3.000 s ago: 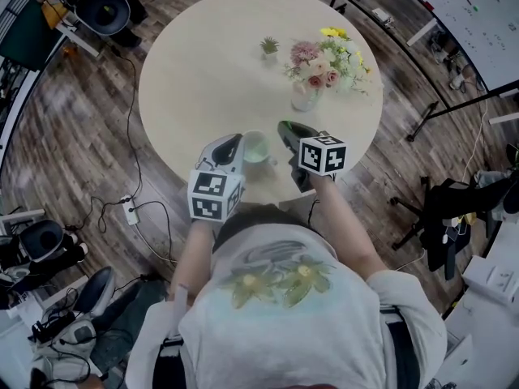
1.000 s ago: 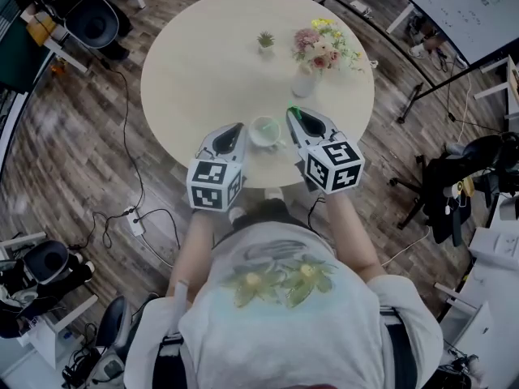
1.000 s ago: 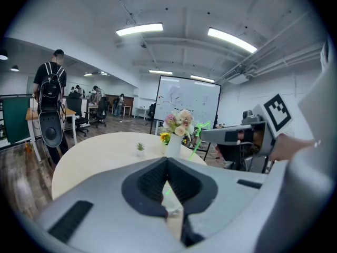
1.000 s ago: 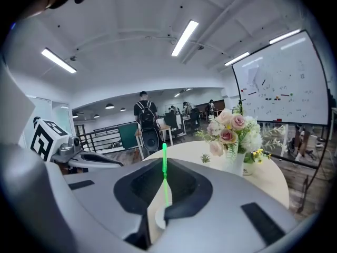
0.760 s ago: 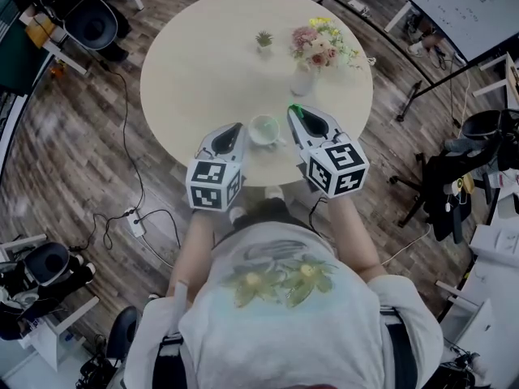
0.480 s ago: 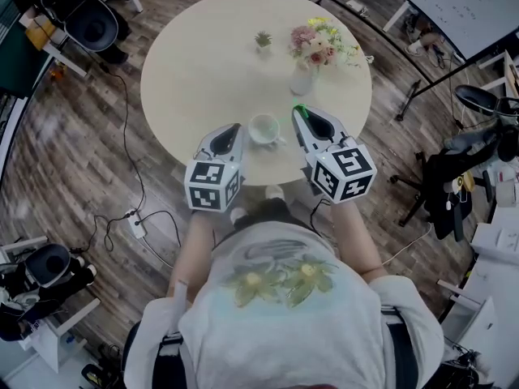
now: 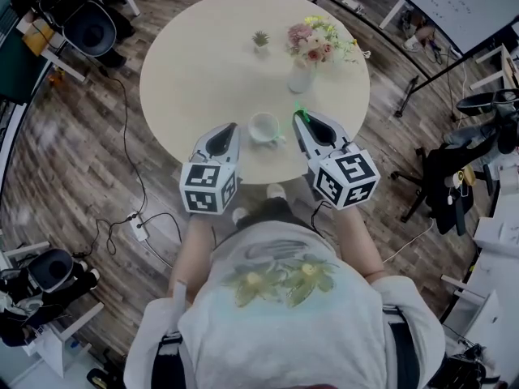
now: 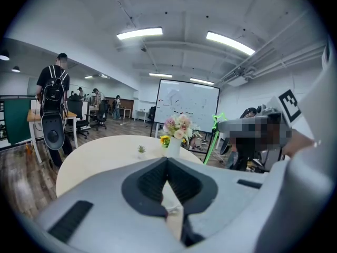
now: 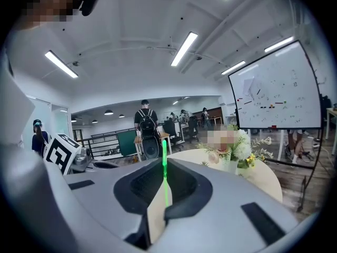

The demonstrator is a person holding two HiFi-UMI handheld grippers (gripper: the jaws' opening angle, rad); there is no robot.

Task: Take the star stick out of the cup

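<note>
A white cup stands near the front edge of the round beige table. My right gripper hangs just right of the cup and above it, shut on the thin green star stick. In the right gripper view the stick runs upright between the closed jaws of that gripper. From the left gripper view the stick shows its star tip on top, clear of the cup. My left gripper rests left of the cup, jaws shut with nothing in them.
A vase of flowers and a small potted plant stand further back on the table. Office chairs, cables and a power strip lie on the wooden floor around it. A person with a backpack stands in the room beyond.
My right gripper has lifted and drifted right, away from the cup, with the green stick in its jaws. The left gripper has stayed beside the cup.
</note>
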